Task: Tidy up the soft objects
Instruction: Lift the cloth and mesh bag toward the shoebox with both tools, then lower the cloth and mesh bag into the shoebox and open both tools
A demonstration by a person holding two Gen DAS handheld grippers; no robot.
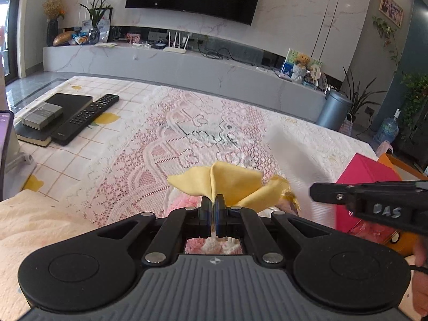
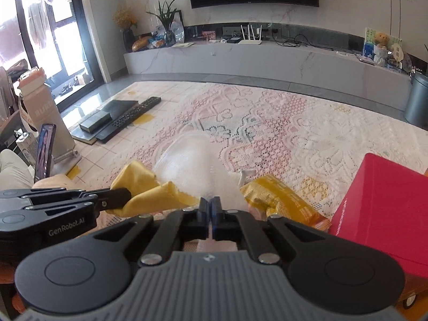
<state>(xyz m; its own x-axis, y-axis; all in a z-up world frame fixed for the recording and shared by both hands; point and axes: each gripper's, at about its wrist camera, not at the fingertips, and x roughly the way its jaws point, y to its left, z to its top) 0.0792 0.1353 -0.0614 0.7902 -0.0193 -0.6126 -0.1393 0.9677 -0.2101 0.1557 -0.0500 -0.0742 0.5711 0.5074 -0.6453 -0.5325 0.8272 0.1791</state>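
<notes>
Left tongs (image 1: 216,200) and right tongs (image 2: 210,204) both clamped, side by side

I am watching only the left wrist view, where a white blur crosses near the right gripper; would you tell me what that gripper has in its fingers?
Observer: The right gripper is shut on a thin, see-through white sheet, perhaps a bag. The sheet rises forward from the fingers, just right of the yellow cloth.
Operator: Thank you. I see a gold scrap behind the blur; what is it?
Observer: It is a yellow snack packet with printing on it. It lies on the lace tablecloth, between the right gripper's fingers and the pink box.
</notes>
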